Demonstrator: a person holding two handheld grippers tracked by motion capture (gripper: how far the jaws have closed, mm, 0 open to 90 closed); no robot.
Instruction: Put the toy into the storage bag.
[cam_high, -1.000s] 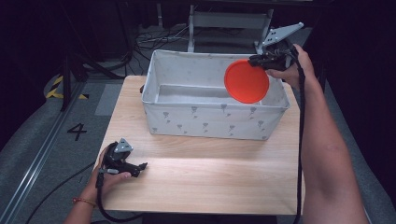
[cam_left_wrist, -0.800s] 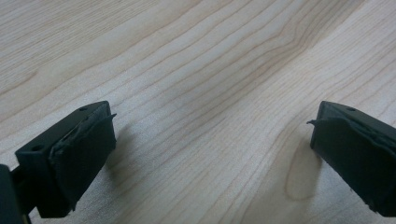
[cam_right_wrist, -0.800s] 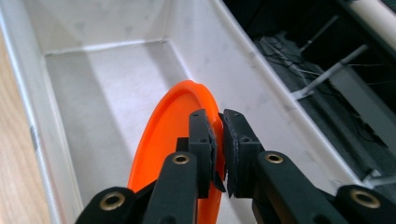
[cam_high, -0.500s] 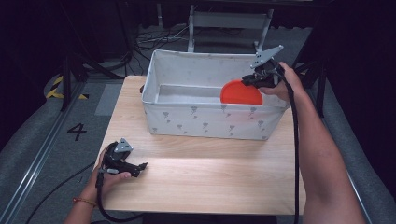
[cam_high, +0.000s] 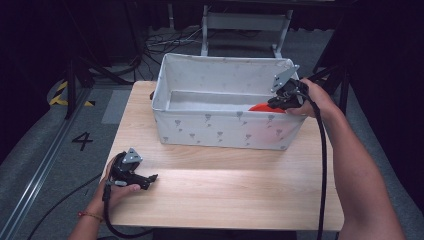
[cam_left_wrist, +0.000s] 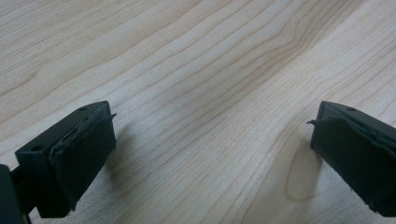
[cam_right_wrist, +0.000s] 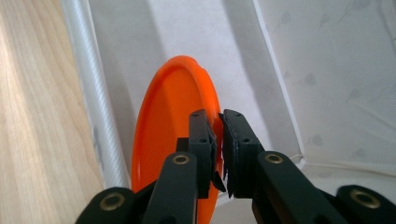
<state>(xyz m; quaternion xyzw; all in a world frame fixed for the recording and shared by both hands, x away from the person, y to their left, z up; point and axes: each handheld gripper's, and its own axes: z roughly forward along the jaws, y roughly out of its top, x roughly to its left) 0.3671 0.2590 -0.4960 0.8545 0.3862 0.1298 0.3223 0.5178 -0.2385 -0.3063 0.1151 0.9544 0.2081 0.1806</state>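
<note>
R claw (cam_right_wrist: 217, 140) pinched on orange plate (cam_right_wrist: 173, 135) rim, plate on edge inside bin (cam_high: 225, 132) by near wall; L claw (cam_high: 150, 178) open, empty, on surface (cam_high: 240, 190).

The plate (cam_right_wrist: 173, 121) is orange. The box (cam_high: 220, 131) is white with little grey shapes. The table (cam_high: 225, 185) is light wood.

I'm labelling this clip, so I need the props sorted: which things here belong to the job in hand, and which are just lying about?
In the job:
- orange plate, pinched at its rim by the right tool
- white fabric bin, with the plate inside it near its right end

Lying about:
- left tool, jaws open, resting on the wooden table
- cables on the floor behind
- floor marking "4"
</note>
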